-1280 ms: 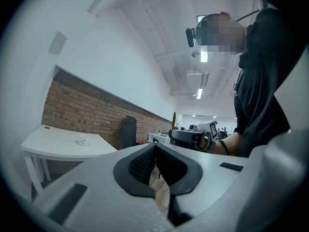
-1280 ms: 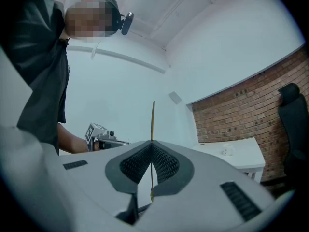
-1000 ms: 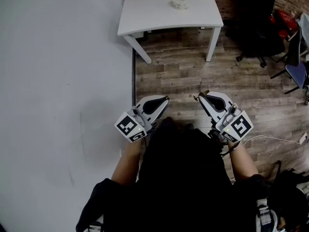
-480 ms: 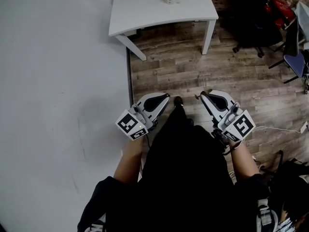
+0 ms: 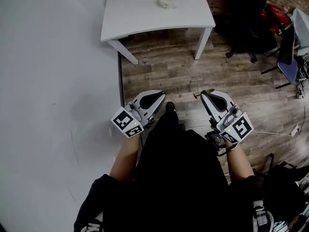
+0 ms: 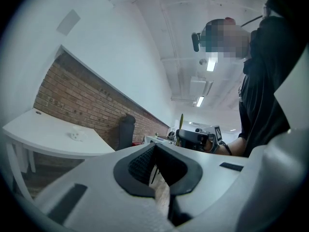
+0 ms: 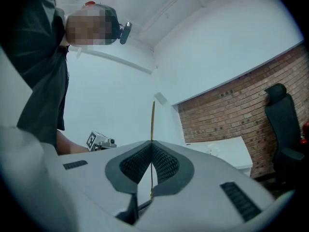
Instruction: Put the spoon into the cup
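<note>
A small white cup (image 5: 166, 1) stands on the white table (image 5: 145, 18) far ahead, and shows small in the left gripper view (image 6: 76, 135) and in the right gripper view (image 7: 212, 150). My right gripper (image 5: 203, 94) (image 7: 151, 144) is shut on a thin gold spoon (image 7: 153, 122), whose handle stands straight up out of the jaws. The spoon's tip (image 5: 197, 95) pokes out at the jaw end. My left gripper (image 5: 161, 95) (image 6: 154, 148) is shut with nothing in it. Both grippers hang at waist height over the wooden floor, well short of the table.
A white wall (image 5: 53, 91) runs down the left. A black office chair (image 5: 246, 21) stands right of the table, a blue chair (image 5: 293, 62) further right, and a white cable (image 5: 275, 132) lies on the floor. Brick wall behind the table.
The table and cup have slid left in the head view as the person's body turned. Both grippers keep their pose, the right still clamped on the spoon.
</note>
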Motion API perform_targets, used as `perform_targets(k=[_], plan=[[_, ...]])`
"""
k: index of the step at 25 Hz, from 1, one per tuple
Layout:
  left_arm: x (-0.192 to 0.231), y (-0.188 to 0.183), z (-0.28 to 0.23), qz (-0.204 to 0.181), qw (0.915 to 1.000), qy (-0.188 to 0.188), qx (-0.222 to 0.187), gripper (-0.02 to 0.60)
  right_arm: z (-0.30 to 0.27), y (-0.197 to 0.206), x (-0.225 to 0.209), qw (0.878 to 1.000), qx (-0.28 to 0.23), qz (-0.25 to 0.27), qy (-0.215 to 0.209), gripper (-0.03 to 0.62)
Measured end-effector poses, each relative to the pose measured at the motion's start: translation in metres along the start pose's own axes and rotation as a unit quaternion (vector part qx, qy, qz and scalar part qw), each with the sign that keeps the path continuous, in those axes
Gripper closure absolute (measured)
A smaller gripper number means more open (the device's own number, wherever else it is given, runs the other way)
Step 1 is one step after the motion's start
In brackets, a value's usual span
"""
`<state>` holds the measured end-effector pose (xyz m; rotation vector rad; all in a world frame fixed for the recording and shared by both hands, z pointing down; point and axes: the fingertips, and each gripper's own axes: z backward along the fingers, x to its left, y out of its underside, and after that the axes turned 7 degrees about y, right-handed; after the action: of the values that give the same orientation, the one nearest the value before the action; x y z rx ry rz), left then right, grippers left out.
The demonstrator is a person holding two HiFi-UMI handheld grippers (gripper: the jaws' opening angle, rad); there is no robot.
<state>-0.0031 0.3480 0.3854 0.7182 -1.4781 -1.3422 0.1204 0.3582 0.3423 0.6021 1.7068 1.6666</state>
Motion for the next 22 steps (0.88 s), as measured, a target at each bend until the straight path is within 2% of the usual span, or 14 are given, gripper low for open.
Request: perform_targets(k=[7, 15, 22], plan=[[0.059, -0.010, -0.005, 0.005, 1.0000, 0.005, 0.003, 0.565, -0.051, -0.010, -0.029, 1.000, 0.005, 0.006, 0.014, 0.588], [0.119, -0.039, -0.023, -0.006, 0.9991, 0.042, -0.009, 0.565, -0.108, -0.022, -0.064, 0.999, 0.005, 0.020, 0.039, 0.588], [0.158, -0.044, -0.028, -0.001, 0.9979, 0.065, -0.006, 0.565, -0.144, -0.029, -0.076, 0.998, 0.002, 0.037, 0.046, 0.588]])
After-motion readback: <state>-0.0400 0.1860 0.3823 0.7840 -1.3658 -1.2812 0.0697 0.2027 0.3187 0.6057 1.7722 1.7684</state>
